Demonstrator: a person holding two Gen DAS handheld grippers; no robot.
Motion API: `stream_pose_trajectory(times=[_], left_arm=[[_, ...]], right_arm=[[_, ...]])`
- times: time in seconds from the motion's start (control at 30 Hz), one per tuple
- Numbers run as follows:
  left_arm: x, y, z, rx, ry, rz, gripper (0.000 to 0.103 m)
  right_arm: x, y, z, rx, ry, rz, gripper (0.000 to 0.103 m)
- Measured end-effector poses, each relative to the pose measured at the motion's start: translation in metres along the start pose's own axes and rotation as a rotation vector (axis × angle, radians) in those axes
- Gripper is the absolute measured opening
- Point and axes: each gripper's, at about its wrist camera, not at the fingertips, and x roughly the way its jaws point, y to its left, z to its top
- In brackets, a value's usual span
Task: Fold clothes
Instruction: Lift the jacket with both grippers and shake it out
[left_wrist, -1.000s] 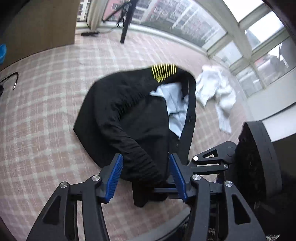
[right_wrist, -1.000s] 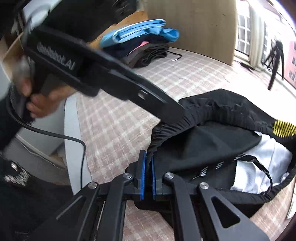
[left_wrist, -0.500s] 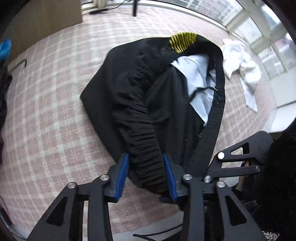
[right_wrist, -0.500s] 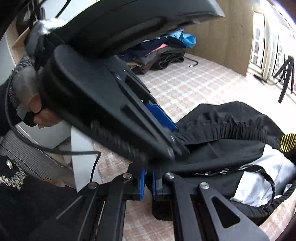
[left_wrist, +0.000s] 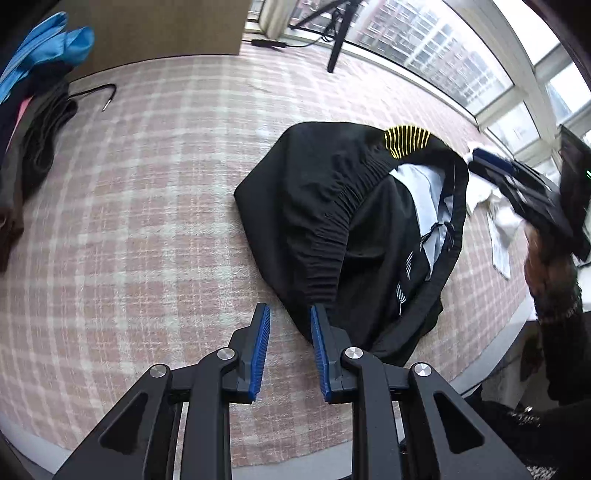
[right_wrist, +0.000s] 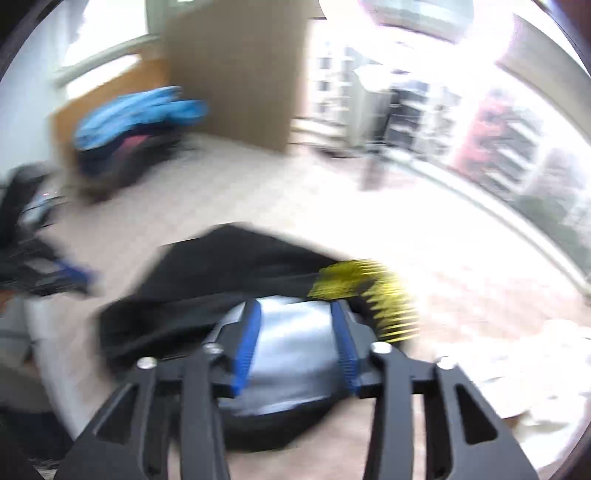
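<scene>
A: The left gripper with black arms and blue ribbed pads is pointing down at the pink-and-white checked cloth covering the counter. Its jaws are closing, but nothing is lying between them; the right pad is sitting just at the near edge of the black garment with the elastic gathered waistband.

A: And the right gripper?

B: Its jaws are opening, and they are gripping nothing. That view is badly blurred, but the pale grey-white lining of the garment is showing in the gap under the pads. From the left wrist view the same gripper is appearing at the far right edge, above the garment's far side.

A: How is the garment looking?

B: It is lying loose in a rounded heap on the checked cloth, right of centre. The gathered waistband is curving across its middle, the opening is gaping so the light lining is showing, and a yellow striped patch is sitting on its far rim. White marks are showing inside near a black drawcord.

A: Anything around it?

B: A crumpled white cloth is lying just beyond it, and a pile of blue and dark clothes is sitting well apart at the far left.
</scene>
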Motion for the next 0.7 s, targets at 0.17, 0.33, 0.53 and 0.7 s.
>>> stream_pose_trajectory(times=[0.17, 0.33, 0.53, 0.7], left_arm=[[0.003, -0.025, -0.004, 0.045, -0.010, 0.027, 0.056], [0.047, -0.033, 0.001, 0.071, 0.067, 0.114, 0.040], [0.055, -0.014, 0.004, 0.029, 0.048, 0.138, 0.005], [0.004, -0.006, 0.015, 0.017, -0.077, 0.159, 0.005]], right_arm=[[0.018, -0.029, 0.006, 0.002, 0.067, 0.009, 0.048], [0.034, -0.025, 0.003, -0.082, 0.093, -0.085, 0.056], [0.054, -0.041, -0.002, -0.077, 0.145, -0.106, 0.048], [0.040, -0.052, -0.001, 0.003, 0.141, -0.046, 0.010]])
